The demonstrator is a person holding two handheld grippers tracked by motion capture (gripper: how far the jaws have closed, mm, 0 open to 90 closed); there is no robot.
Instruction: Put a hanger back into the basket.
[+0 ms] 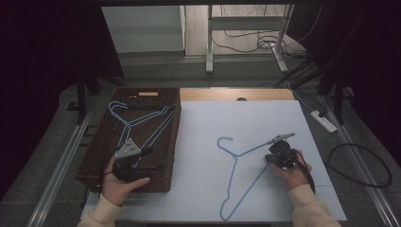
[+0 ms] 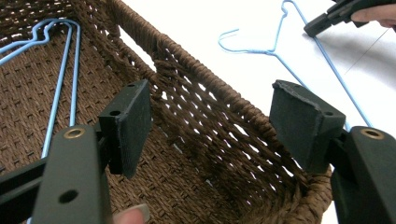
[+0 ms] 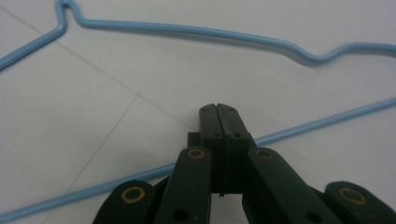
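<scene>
We're at a white tabletop (image 1: 208,189) with faint seam lines; a strip of bare wood edge (image 1: 236,94) shows at its far side. Beyond it: grey floor, metal desk legs (image 1: 209,52), loose cables (image 1: 265,42), a white power strip (image 1: 323,121) to the right. The room edges are dark. No readable brands, labels or writing.

A brown woven basket (image 1: 165,142) sits on the left of the table, with a blue wire hanger (image 1: 156,113) lying inside it.

A second blue wire hanger (image 1: 235,163) lies flat on the white surface, right of the basket, its hook toward the far side.

Our left gripper (image 2: 212,126) hovers over the basket's near corner, jaws wide, nothing between the pads; the basket wall shows through the gap.

Our right gripper (image 3: 218,112) has its jaws fully together, tips over one wire of the hanger on the table. The wire passes under the tips; we can't tell whether it's pinched or just touched.
</scene>
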